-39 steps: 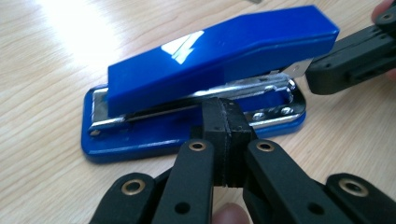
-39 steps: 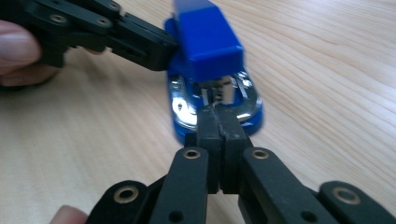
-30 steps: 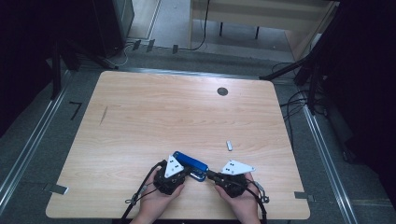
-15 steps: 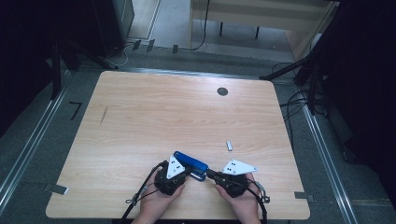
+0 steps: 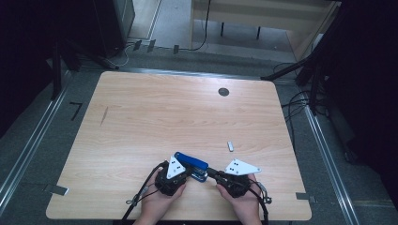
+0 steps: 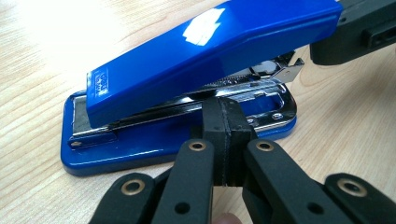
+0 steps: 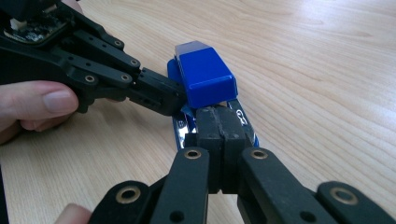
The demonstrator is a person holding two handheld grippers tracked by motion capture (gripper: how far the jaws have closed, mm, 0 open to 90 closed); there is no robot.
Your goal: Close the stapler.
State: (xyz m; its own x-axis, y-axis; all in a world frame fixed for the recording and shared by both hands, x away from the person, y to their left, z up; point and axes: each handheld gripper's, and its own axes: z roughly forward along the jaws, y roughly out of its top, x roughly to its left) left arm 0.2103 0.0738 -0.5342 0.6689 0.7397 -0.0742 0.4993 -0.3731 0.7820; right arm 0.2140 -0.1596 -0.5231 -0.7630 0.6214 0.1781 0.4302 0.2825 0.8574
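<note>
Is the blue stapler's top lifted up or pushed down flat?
Lifted up. The blue stapler has its top tilted above the metal part, with a gap showing at the front end.

The stapler [image 6: 187,60] has a glossy blue plastic top that throws back a bright white glare, and a base of the same smooth blue plastic; between them the magazine and front plate are shiny bare metal, chrome-like. The counter [image 5: 164,122] is pale wood-grain laminate, smooth with a soft sheen. The left gripper [image 6: 227,135] and the right gripper [image 7: 217,135] are matt black plastic with brass-coloured rivets at the joints, their pads dull and rubbery-looking. A small light grey piece [image 5: 230,146] lying on the counter looks metallic.
</note>
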